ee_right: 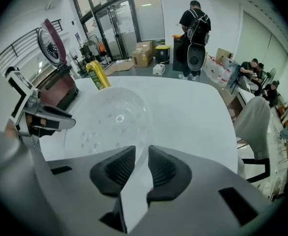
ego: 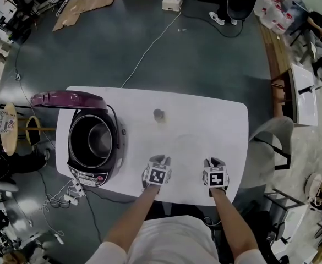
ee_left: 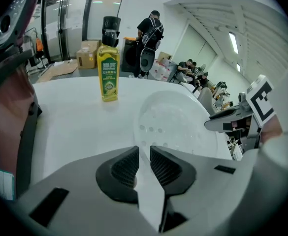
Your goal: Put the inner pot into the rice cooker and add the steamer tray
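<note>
Working on white counter (ego: 205, 114). At its left end: rice cooker (ego: 89, 175), purple lid (ego: 67, 99) swung up, inner pot (ego: 94, 139) already seated inside, judging by the bright metal wall in the opening. First half of task judged done. Step in hand: pick-up of steamer tray (ego: 187, 146), which is clear, perforated and flat on the counter, right of the cooker and well apart from it, between the two tools. Small oil bottle (ego: 159, 115) upright beyond the tray, not touching.

Left tool (ee_left: 144, 162): narrow gap, tray's rim running into it. Pads not seen pressing, nothing lifted. Right tool (ee_right: 140, 167): same narrow gap, straddling the opposite rim, no visible squeeze either.

Next, as judged: close both onto the rim, lift level, carry left over the cooker, lower squarely onto the pot. Thin, slick-looking rim, so likely to slip or tilt under an uneven grip.
</note>
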Demonstrator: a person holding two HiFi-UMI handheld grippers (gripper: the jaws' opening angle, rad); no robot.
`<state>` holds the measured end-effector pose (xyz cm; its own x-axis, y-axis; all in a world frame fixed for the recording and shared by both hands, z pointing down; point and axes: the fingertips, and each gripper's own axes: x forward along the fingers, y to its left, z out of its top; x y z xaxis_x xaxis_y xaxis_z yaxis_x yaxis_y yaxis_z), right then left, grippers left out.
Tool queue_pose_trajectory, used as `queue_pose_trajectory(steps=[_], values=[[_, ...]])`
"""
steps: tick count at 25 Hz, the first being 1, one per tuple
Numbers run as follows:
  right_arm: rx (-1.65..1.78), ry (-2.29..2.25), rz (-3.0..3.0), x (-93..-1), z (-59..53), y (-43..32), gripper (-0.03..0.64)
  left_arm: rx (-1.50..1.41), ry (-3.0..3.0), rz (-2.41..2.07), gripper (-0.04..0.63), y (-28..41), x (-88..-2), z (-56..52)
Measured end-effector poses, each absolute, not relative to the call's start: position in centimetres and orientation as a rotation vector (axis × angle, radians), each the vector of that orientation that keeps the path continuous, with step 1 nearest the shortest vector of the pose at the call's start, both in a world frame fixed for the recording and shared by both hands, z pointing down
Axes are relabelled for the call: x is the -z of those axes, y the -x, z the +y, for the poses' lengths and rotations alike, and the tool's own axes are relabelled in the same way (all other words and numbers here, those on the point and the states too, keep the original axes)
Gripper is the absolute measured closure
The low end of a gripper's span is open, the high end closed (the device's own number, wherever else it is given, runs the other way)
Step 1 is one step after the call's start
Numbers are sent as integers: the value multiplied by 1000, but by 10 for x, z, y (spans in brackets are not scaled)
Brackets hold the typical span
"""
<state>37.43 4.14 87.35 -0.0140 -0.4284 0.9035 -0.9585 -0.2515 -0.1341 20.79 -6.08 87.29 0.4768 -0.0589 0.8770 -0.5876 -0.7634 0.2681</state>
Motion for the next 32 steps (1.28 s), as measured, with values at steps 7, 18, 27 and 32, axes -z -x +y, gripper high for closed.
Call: queue_pose_trajectory(steps=[7, 18, 27, 32], values=[[-1158, -1729, -1517, -836, 22, -355, 526, -1196, -2214, -605, 509, -183, -838, -72], [-1022, -1715, -1642, -774, -9, -315, 528, -1091, -2273, -751, 512, -135, -777, -90], [-891, -1706, -1757, -724, -47, -274, 529, -1007, -2360, -915, 509, -89, -719, -112], [-812, -1677, -1828, -696, -74, -245, 529, -935, -2346, -1023, 512, -56, -692, -128]])
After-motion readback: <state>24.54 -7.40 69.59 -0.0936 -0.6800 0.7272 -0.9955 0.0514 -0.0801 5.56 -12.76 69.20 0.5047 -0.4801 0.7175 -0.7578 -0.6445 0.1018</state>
